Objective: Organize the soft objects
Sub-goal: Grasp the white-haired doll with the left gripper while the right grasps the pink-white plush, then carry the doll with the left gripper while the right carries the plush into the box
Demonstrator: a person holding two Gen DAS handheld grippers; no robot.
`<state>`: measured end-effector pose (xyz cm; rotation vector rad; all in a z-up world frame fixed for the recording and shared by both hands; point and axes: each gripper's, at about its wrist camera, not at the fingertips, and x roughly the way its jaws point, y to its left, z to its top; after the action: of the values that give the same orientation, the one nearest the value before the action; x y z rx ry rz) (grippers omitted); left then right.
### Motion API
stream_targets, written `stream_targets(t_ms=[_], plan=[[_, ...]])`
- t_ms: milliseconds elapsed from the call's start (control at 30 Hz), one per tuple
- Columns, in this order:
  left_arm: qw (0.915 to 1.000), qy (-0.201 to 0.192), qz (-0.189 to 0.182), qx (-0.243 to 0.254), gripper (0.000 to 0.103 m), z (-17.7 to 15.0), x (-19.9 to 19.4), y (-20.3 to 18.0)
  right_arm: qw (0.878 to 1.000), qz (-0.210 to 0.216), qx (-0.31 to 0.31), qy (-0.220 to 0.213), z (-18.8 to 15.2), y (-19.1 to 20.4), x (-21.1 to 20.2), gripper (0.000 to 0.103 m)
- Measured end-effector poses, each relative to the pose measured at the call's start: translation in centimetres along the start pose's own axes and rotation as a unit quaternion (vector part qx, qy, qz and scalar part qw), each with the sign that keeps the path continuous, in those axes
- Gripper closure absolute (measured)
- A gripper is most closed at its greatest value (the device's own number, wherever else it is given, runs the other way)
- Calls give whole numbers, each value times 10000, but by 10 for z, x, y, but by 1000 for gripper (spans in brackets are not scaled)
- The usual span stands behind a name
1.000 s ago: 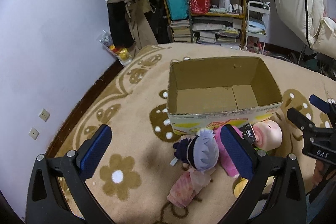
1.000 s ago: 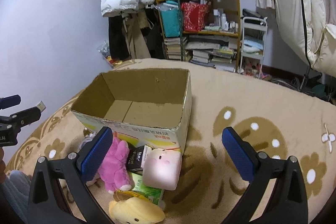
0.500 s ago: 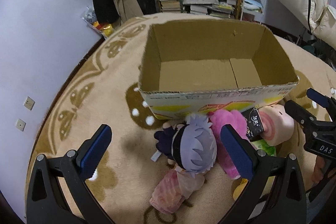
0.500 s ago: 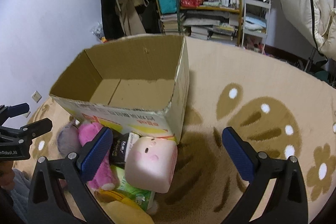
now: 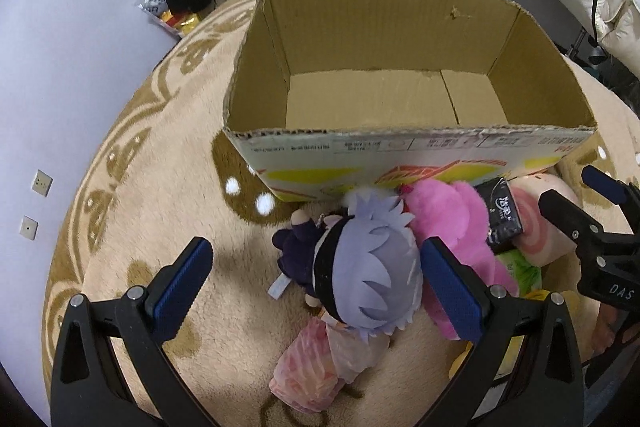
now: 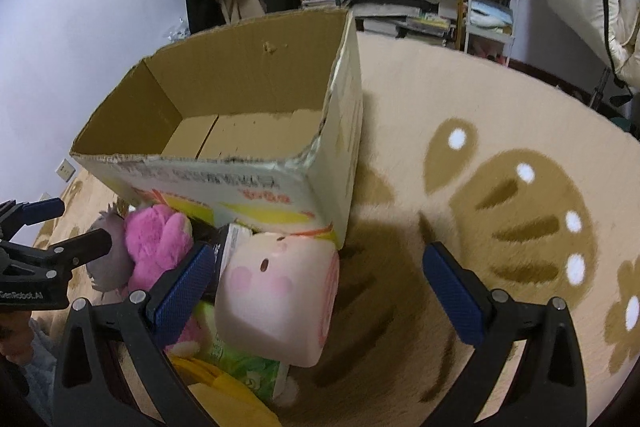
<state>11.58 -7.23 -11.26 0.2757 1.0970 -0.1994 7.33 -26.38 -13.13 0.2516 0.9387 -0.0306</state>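
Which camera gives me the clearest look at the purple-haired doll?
The left wrist view: the purple-haired doll lies face down between the open left claw fingers, its hair, dark body and arm all visible. The right wrist view shows only a grey-purple sliver behind the pink plush.

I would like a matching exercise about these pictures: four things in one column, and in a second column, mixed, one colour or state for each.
Things:
1. cardboard box
2. doll's hair
3. plush toy beside the doll
4. square cushion with a face

Colour or state:
A. bright pink
B. pale pink, lying in front of the box corner
C. open on top, nothing inside
D. lavender, spiky

Right pairs: 1-C, 2-D, 3-A, 4-B
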Motion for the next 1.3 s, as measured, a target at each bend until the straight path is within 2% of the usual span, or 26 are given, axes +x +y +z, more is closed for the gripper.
stream_targets(t_ms=[133, 200, 367, 567, 633, 667, 767, 900, 1300], plan=[[9999, 94, -47, 16, 1, -2, 5, -1, 9996, 125, 155, 182, -2, -4, 7, 5], [9998, 154, -116, -10, 1, -3, 7, -1, 9992, 185, 264, 228, -3, -7, 9, 13], [9988, 300, -371, -73, 8, -6, 11, -2, 9989, 311, 207, 284, -5, -3, 10, 23], [9965, 673, -486, -64, 29, -13, 26, -5, 9984, 409, 157, 351, -5, 2, 11, 31], [9954, 783, -539, -87, 45, -16, 30, -6, 9984, 417, 149, 350, -6, 3, 11, 31], [9949, 824, -570, -113, 46, -17, 32, -5, 9983, 447, 137, 348, -6, 3, 11, 36], [9957, 728, -564, -135, 47, -18, 29, -5, 9980, 514, 58, 359, -6, 7, 10, 47], [9968, 599, -533, -54, 49, -17, 25, -6, 9984, 450, -92, 327, -6, 11, 8, 56], [9993, -20, -379, -77, 50, -21, -19, 5, 9990, 388, -207, -30, -8, 18, -23, 69]])
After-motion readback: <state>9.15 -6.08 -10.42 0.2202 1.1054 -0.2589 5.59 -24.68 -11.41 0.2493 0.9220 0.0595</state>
